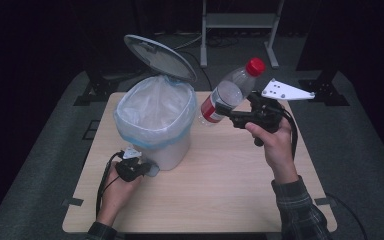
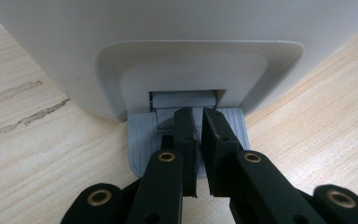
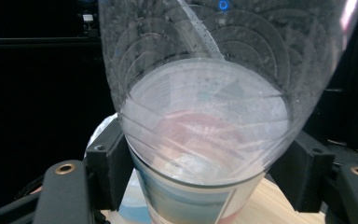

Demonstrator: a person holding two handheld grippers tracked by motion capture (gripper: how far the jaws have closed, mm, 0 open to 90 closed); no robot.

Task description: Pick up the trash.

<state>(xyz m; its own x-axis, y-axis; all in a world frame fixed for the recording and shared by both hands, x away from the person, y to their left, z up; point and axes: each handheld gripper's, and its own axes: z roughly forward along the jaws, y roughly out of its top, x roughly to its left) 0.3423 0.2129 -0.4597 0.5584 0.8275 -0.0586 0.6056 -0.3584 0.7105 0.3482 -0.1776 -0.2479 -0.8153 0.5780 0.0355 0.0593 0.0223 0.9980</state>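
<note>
A white pedal bin [image 1: 174,150] with a pale plastic liner stands at the left middle of the wooden table, its round lid [image 1: 160,56] tilted up and open. My left gripper [image 1: 142,168] sits at the bin's base, shut. In the left gripper view its tips [image 2: 198,114] rest on the ribbed grey pedal [image 2: 142,135], with nothing between them. My right gripper [image 1: 225,113] is raised to the right of the bin, shut on a clear plastic bottle [image 1: 230,91] with a red cap [image 1: 255,65] and a red label. The bottle [image 3: 205,102] leans with its cap up and to the right.
The light wooden table [image 1: 220,190] has bare surface in front of and to the right of the bin. A grey metal stand [image 1: 240,20] is on the dark floor behind the table, and black stand legs [image 1: 92,92] are at the back left.
</note>
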